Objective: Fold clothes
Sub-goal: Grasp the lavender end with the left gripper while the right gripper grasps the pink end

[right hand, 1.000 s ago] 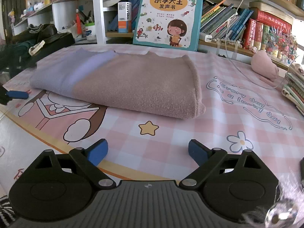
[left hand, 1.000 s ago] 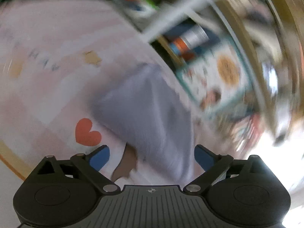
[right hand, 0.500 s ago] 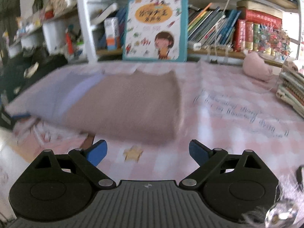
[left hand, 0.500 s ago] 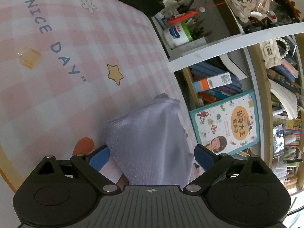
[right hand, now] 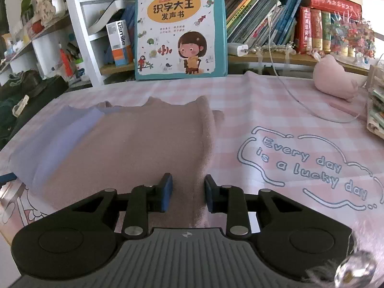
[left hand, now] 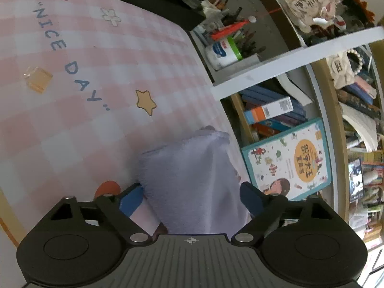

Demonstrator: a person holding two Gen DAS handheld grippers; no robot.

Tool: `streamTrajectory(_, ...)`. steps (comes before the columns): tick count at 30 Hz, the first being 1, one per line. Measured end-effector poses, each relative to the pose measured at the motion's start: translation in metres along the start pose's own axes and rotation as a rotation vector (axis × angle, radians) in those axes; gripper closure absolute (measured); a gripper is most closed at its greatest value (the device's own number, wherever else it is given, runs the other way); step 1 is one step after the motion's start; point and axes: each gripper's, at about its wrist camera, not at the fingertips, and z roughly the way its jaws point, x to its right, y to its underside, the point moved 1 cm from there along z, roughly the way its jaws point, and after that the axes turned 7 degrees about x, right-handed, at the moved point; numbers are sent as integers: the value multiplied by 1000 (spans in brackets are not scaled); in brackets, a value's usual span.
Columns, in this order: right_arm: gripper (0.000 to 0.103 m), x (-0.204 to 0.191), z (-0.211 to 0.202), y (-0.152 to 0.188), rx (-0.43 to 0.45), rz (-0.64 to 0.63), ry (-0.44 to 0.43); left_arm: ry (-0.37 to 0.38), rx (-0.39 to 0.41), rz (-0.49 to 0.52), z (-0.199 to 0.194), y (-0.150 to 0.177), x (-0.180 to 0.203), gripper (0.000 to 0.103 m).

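Folded garment [right hand: 148, 148] ahead of the right tongs: dusty pink-brown with a lilac band at its left. Pink-and-white check cloth [right hand: 276, 110] under it, grey-blue lettering to the right. Teal-bordered white picture book [right hand: 180, 27] beyond, orange title patch.

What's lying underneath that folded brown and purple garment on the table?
The folded garment lies on a pink checked tablecloth printed with cartoons and words. The cloth shows all around it, but whatever print or small thing sits directly under the garment is covered.
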Motion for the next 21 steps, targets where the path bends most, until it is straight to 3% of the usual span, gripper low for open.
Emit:
streamTrajectory(3,76,2,1,2,1,11,-9,-6,15,2,1,0,-3,31)
streamTrajectory(6,75,4,1,2,2,19,-18,-14,5,-32,7,0,-12,69)
streamTrajectory(7,75,4,1,2,2,19,-20,-12,3,-45,8,-1,-16,74)
streamTrajectory(12,74,3,1,2,4,12,-23,28,1,-12,9,-2,-17,85)
streamTrajectory(17,74,4,2,2,3,12,-25,154,55,367,-4,10,29,85)
streamTrajectory(19,74,4,2,2,4,14,-25,140,48,437,-1,12,36,78)
streamTrajectory(20,74,4,2,2,4,15,-25,126,37,442,2,11,37,75)
streamTrajectory(21,74,4,2,2,4,16,-26,117,13,392,6,8,31,66)
